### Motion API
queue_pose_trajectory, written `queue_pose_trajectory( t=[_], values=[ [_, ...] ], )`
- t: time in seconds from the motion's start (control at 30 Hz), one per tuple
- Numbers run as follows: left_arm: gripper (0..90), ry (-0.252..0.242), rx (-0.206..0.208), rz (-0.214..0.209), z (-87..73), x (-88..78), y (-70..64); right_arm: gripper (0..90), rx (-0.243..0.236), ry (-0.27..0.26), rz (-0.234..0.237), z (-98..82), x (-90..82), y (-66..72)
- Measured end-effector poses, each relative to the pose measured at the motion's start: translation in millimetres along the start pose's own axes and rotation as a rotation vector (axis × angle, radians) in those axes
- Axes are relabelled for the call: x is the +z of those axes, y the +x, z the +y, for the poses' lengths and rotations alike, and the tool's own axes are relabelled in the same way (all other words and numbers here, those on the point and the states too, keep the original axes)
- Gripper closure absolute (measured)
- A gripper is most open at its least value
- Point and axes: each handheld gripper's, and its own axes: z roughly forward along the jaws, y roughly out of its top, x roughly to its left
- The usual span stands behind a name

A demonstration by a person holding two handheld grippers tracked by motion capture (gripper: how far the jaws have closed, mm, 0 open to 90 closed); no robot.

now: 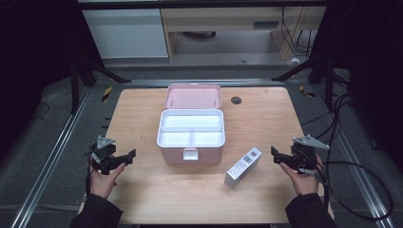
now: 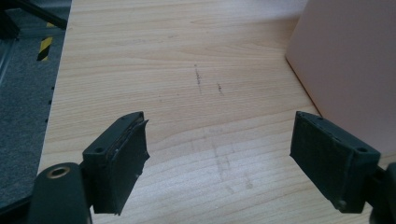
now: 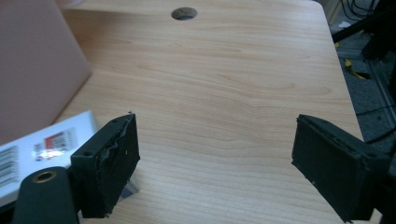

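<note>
Standing at the near edge of the wooden table (image 1: 142, 114), a person holds a gripper in each hand, both low over the tabletop and both empty. Left gripper (image 1: 127, 156) sits near the table's left edge, jaws spread wide with nothing between them; in the left gripper view just bare wood shows between the two black pads (image 2: 122, 163), and the pink box wall (image 2: 348, 65) rises at the right of that view, apart from the jaws. Right gripper (image 1: 275, 156) sits near the right edge, jaws also wide apart and holding nothing; right gripper view shows bare wood between its pads (image 3: 112, 163). Pink storage box (image 1: 190, 154) is at table centre, lid (image 1: 193, 96) tipped back on the far side, white tray inside split into one long far compartment and two near ones. White carton (image 1: 243, 167) with a barcode label lies flat on the table, just right of the box's near right corner, angled, lying between the box and the right gripper, not touched. In the right gripper view the carton (image 3: 42, 147) lies beside the left-hand jaw, partly behind it. Round cable hole (image 1: 236, 100) sits at the far side of the table, right of the lid. Black cables (image 1: 351, 166) trail off the right gripper onto the floor.
</note>
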Motion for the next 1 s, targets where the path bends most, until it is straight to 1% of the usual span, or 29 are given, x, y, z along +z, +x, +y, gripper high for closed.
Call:
queue_pose_trajectory(
  t=[0.07,0.17,0.2,0.27,0.3,0.37,0.4,0.43,0.47,0.5,0.57,0.63,0.7,0.73,0.77,0.8,0.87,0.93,1.0],
  values=[
    [19.4,0.006,0.005,-0.001,-0.4,1.0,-2.1,15.2,0.003,-0.010,0.014,1.7,-4.3,3.8],
    [19.4,0.025,0.014,-0.016,-2.6,3.5,-6.4,15.8,0.003,-0.016,0.026,3.3,-7.7,7.3],
    [19.4,0.027,0.016,-0.019,-3.3,4.0,-7.6,16.0,0.002,-0.019,0.034,3.8,-9.2,9.3],
    [19.4,0.030,0.021,-0.023,-3.7,4.3,-9.8,16.9,-0.007,-0.023,0.057,5.9,-13.2,18.0],
    [19.4,0.029,0.022,-0.025,-3.7,4.3,-10.8,16.9,-0.007,-0.023,0.057,5.9,-13.2,18.0],
    [19.5,0.036,0.035,-0.026,-3.8,4.5,-12.5,17.6,-0.019,-0.027,0.071,8.6,-15.3,25.9],
    [19.5,0.038,0.038,-0.029,-4.1,4.0,-13.2,18.0,-0.027,-0.024,0.087,11.9,-17.4,34.2],
    [19.5,0.038,0.038,-0.029,-4.1,4.0,-13.2,18.0,-0.027,-0.024,0.087,11.9,-17.4,34.2],
    [19.5,0.036,0.039,-0.030,-3.8,3.7,-13.5,18.4,-0.025,-0.024,0.100,12.4,-18.3,37.5],
    [19.7,0.033,0.040,-0.031,-3.4,3.7,-13.6,18.4,-0.027,-0.019,0.115,12.9,-19.3,43.1],
    [19.7,0.028,0.047,-0.027,-3.2,3.4,-14.0,18.3,-0.046,-0.006,0.130,13.1,-20.3,52.2],
    [19.8,0.025,0.051,-0.025,-3.5,3.5,-14.5,19.0,-0.058,-0.007,0.154,12.8,-20.0,61.1],
    [19.8,0.026,0.052,-0.025,-3.9,4.0,-15.0,18.1,-0.073,0.011,0.169,12.3,-17.6,70.4],
    [19.8,0.026,0.051,-0.027,-4.3,4.4,-15.4,18.1,-0.080,0.031,0.166,11.1,-15.4,78.3],
    [19.8,0.028,0.055,-0.027,-4.6,4.3,-15.6,18.1,-0.080,0.031,0.166,11.1,-15.4,78.3],
    [19.9,0.031,0.059,-0.029,-4.4,4.6,-16.1,18.3,-0.071,0.052,0.165,9.4,-13.2,83.0],
    [19.9,0.031,0.060,-0.030,-4.3,4.6,-16.3,18.5,-0.067,0.056,0.161,8.3,-11.9,84.4],
    [20.0,0.035,0.060,-0.033,-4.4,4.6,-16.6,18.5,-0.051,0.071,0.151,4.6,-8.9,87.4],
    [20.0,0.042,0.062,-0.035,-4.7,5.0,-17.4,17.9,-0.041,0.083,0.155,2.6,-7.2,90.3]
  ],
)
